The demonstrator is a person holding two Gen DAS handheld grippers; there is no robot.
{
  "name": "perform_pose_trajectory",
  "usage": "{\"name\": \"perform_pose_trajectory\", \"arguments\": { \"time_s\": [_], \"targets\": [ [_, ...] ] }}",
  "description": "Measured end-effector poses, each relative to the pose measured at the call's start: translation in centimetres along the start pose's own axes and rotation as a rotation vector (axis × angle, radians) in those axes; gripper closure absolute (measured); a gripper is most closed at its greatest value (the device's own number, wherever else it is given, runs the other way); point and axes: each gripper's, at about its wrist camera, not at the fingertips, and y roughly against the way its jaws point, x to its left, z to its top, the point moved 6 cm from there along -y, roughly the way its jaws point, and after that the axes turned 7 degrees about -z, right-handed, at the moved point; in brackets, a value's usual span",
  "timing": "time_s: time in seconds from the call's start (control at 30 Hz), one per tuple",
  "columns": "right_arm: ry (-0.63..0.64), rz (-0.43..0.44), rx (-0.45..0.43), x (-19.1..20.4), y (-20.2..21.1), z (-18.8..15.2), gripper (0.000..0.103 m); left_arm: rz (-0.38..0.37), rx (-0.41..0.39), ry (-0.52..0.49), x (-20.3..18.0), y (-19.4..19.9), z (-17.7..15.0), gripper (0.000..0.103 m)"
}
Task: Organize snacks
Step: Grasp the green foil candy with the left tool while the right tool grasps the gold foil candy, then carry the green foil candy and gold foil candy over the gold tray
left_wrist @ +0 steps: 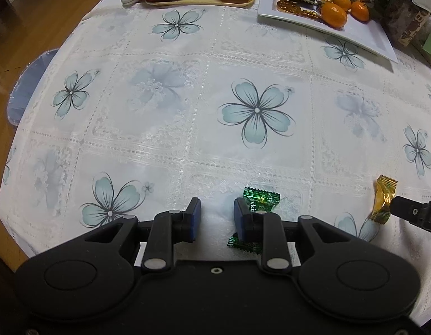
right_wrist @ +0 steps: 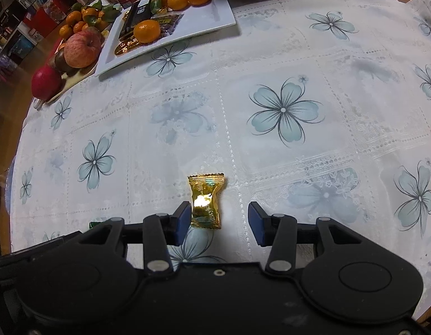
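A green wrapped candy lies on the flowered tablecloth, partly under the right finger of my left gripper, which is open and empty just above the cloth. A gold wrapped candy lies between the fingers of my right gripper, against its left pad; this gripper is open. The gold candy also shows in the left wrist view, with the right gripper's fingertip beside it. A corner of the green candy peeks out at the left of the right wrist view.
A white rectangular plate with mandarins, gold coins and a dark packet sits at the back right; it also shows in the right wrist view. A beige tray of apples stands beside it. Bags and boxes stand behind. The table edge curves at left.
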Motion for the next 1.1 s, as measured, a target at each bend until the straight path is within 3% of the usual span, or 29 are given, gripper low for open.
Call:
{"name": "perform_pose_trajectory", "arguments": {
  "time_s": [0.43,0.63,0.73,1.1],
  "targets": [
    [0.038,-0.022,0.016,1.6,-1.8,-0.3,0.056,-0.090,-0.013,-0.010,-0.3,0.7,-0.3,0.067],
    [0.072,-0.042,0.007,1.9,-2.0,-0.5,0.067,-0.135,-0.026,-0.051,-1.5,1.1,-0.4,0.067],
    [0.085,-0.030,0.010,2.1,-1.9,-0.6,0.076,-0.135,-0.024,-0.080,-2.2,1.0,-0.6,0.067],
    [0.053,-0.015,0.002,0.6,-1.1,-0.3,0.076,-0.097,-0.014,-0.136,-3.4,-0.1,-1.1,0.067]
  ]
}}
